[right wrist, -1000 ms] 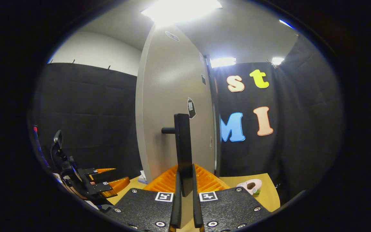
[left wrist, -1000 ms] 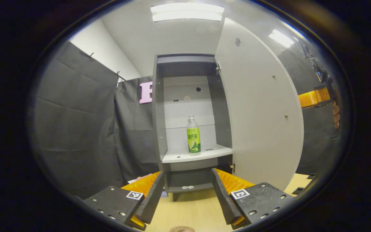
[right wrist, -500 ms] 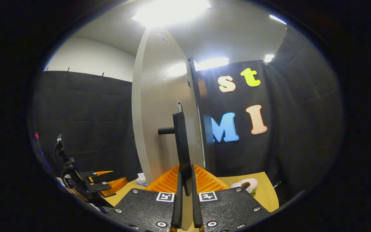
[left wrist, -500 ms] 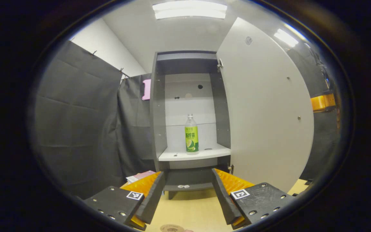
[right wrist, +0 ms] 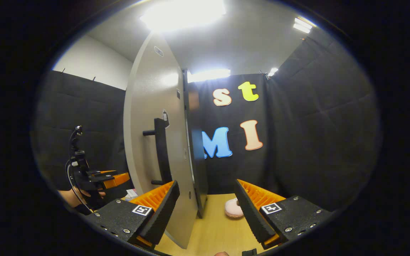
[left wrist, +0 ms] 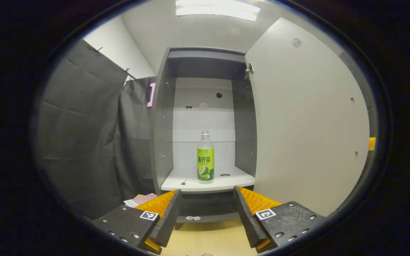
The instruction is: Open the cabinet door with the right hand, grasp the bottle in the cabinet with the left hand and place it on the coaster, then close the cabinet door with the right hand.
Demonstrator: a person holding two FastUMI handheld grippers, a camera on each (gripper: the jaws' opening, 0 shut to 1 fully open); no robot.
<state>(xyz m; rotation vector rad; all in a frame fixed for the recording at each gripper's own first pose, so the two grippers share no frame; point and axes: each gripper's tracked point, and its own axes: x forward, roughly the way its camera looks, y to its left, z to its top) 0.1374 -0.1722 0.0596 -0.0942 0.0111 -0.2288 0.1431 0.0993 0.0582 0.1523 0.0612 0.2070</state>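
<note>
Left gripper view: the left gripper [left wrist: 206, 213] is facing the upright bottle [left wrist: 205, 157] with fingers spread wide, holding nothing; the right gripper [right wrist: 205, 209] is likewise gaping empty beside the cabinet door [right wrist: 144, 117].

In the left gripper view, the bottle [left wrist: 205, 157] stands upright on a shelf [left wrist: 190, 183] inside the cabinet [left wrist: 166, 117], with the open door [left wrist: 308, 124] to its right. In the right gripper view, the handle [right wrist: 161, 151] sits on the door's [right wrist: 144, 117] outer face, and a small round object [right wrist: 232, 208] lies on the table [right wrist: 214, 231] right of the door.
</note>
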